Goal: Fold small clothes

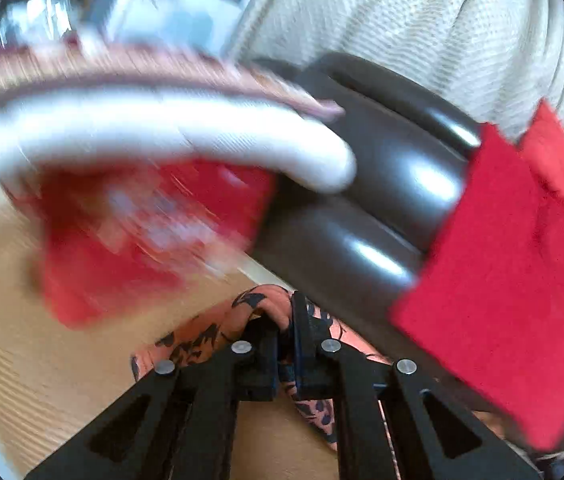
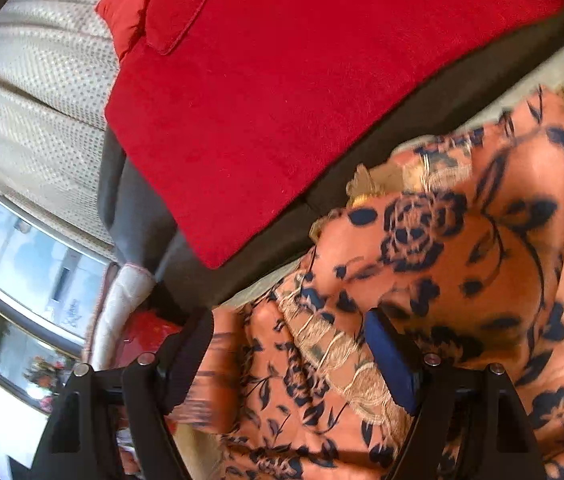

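Writing is showing nowhere. Left tongs are pinching a fold of orange floral cloth at six o'clock; blur is hiding everything at nine. Right tongs are standing apart over the cloth, bunched at four o'clock below a red blanket.

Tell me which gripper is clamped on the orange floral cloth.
The left gripper: shut, pinching the orange floral cloth. The right gripper stands open around it.

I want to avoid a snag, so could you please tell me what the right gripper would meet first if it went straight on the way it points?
Most likely the orange floral garment, which already lies between the open right gripper; depth beyond it is unclear.
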### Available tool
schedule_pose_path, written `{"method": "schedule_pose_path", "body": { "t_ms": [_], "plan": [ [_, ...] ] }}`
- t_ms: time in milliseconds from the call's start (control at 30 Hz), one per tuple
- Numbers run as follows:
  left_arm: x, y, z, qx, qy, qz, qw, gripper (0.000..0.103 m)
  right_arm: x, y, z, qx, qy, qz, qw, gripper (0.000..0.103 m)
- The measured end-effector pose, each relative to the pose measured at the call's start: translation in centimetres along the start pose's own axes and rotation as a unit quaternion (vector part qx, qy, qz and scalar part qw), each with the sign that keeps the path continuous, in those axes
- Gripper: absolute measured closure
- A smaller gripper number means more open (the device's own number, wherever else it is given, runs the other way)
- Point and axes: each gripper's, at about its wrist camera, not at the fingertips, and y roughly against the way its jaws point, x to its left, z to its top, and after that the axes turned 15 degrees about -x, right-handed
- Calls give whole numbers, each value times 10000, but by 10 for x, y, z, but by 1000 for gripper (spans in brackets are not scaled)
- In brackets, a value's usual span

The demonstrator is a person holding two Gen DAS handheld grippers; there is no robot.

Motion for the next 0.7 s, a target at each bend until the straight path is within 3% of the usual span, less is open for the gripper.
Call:
{"method": "schedule_pose_path", "body": {
  "t_ms": [67,133,200,267,333,400,433,467,533,633,700],
  "plan": [
    [12,-9,-3,176,-19,401,9990,92,14,-14,6,72,489,-379,9981,22],
    [25,-16,-6,493,99,734,9960,76,27,-31,7,112,1122,-843,9900,22],
    [27,-14,-5,522,181,898,9944,65,40,-59,0,411,1849,-1247,9739,22],
    [26,-6,3,203,86,1057,9942,54,45,-84,-11,718,2197,-1468,9618,22],
    [17,6,11,-205,-159,1233,9920,34,43,-113,-29,982,2586,-1870,9426,22],
    [15,13,18,-509,-328,1294,9897,34,39,-129,-42,1080,2960,-2073,9261,23],
    [18,16,20,-599,-377,1279,9893,34,43,-134,-47,924,3294,-2181,9140,35],
    [16,17,20,-650,-419,1257,9890,34,44,-136,-49,919,3370,-2269,9091,55],
    [17,26,26,-687,-466,1186,9895,34,46,-134,-45,1010,3172,-2134,9185,92],
    [7,29,26,-706,-500,923,9920,34,57,-115,-34,884,2828,-1729,9393,96],
    [-1,39,27,-772,-557,643,9934,34,74,-96,-29,783,2551,-1125,9571,96]
  ]
}}
